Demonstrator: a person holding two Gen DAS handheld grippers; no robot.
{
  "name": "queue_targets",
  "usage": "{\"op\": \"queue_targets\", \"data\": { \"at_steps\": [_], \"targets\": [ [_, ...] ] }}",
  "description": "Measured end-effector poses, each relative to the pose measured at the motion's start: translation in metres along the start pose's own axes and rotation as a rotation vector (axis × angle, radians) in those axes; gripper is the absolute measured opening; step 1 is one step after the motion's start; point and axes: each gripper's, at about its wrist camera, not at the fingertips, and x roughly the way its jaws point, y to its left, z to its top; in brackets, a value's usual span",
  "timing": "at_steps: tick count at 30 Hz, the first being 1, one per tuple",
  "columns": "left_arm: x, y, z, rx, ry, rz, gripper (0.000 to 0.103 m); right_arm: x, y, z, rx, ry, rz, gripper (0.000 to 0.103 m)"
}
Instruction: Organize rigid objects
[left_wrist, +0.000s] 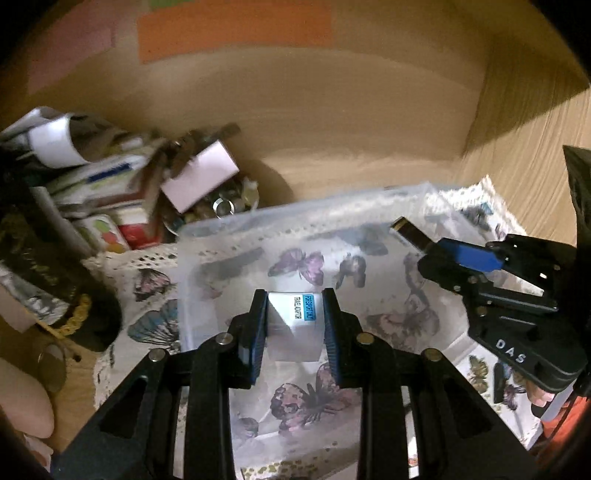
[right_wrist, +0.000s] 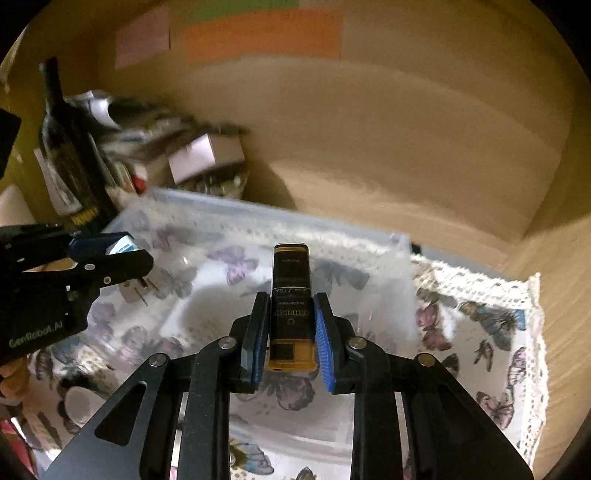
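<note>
My left gripper (left_wrist: 294, 301) is shut on a white travel adaptor (left_wrist: 293, 325) with a blue label, held above a clear plastic bin (left_wrist: 207, 229). My right gripper (right_wrist: 289, 301) is shut on a black and gold phone-like device (right_wrist: 291, 306), also above the clear bin (right_wrist: 229, 212). Each gripper shows in the other's view: the right one (left_wrist: 436, 245) holds the black device (left_wrist: 410, 230) at the bin's right side, and the left one (right_wrist: 122, 254) holds the adaptor, whose metal prongs (right_wrist: 138, 291) point down at the bin's left side.
The bin rests on a butterfly-print cloth (right_wrist: 491, 325) with a lace edge, on a wooden surface. A cluttered pile of boxes (left_wrist: 199, 173) and small items lies at the back left. A dark bottle (right_wrist: 66, 147) stands at the left. A beige wall is behind.
</note>
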Motion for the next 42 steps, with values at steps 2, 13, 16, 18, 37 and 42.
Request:
{"op": "queue_targets", "data": {
  "at_steps": [2, 13, 16, 18, 37, 42],
  "targets": [
    [0.008, -0.002, -0.001, 0.007, 0.021, -0.005, 0.028, 0.008, -0.001, -0.002, 0.001, 0.027, 0.000, 0.022],
    [0.025, -0.009, -0.006, 0.010, 0.057, -0.003, 0.030, 0.019, -0.001, -0.003, 0.007, 0.062, 0.001, 0.022],
    [0.017, -0.009, -0.005, 0.005, 0.046, -0.008, 0.035, 0.011, -0.001, -0.002, 0.010, 0.047, 0.003, 0.023],
    [0.007, -0.008, -0.005, 0.005, 0.029, -0.014, 0.040, 0.002, -0.001, -0.001, 0.012, 0.028, 0.004, 0.029],
    [-0.104, 0.011, -0.056, 0.007, -0.203, 0.081, 0.092, -0.127, 0.014, -0.040, 0.023, -0.224, -0.067, 0.066],
    [-0.102, 0.020, -0.085, -0.009, -0.154, 0.086, 0.092, -0.133, 0.010, -0.067, 0.065, -0.204, -0.077, 0.066]
  ]
}}
